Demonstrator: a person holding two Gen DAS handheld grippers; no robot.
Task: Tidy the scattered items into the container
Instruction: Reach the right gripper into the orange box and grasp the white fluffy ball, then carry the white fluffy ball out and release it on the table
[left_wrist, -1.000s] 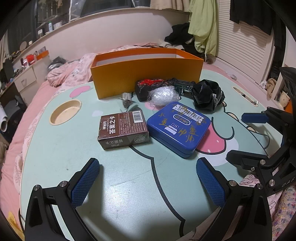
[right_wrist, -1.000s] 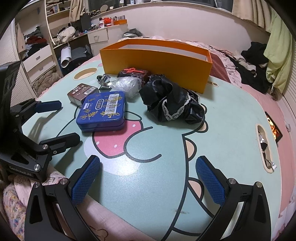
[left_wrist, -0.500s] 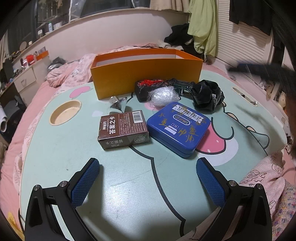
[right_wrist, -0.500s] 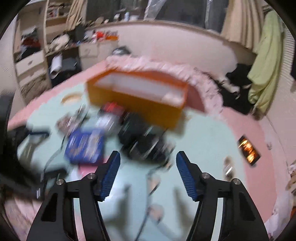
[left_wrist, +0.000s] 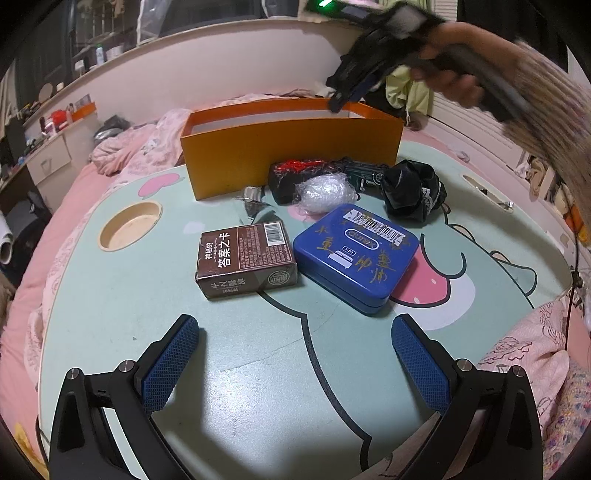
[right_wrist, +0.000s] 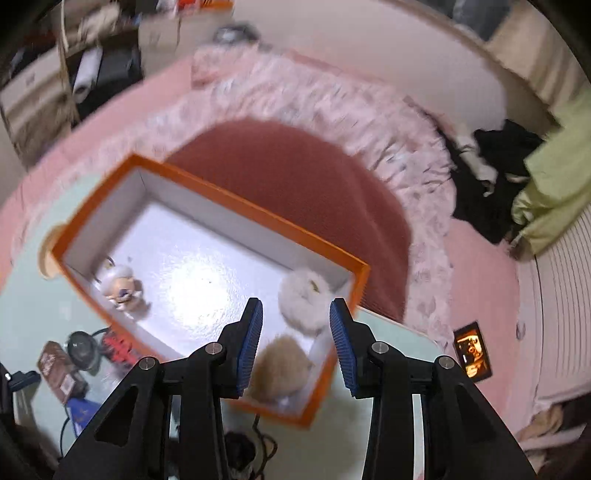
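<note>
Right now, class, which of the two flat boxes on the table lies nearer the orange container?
The brown card box; the blue tin beside it sits slightly farther from the orange container.

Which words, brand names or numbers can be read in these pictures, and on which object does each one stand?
"答案之书": top of the brown box.
"Made in China": beside its barcode, barely legible.
"durex": oval badge on the blue tin.
"3:00": small tag below that badge.
Gold handwriting and barcode sticker on the tin: unreadable.
Right wrist view: too blurred, no text.
</note>
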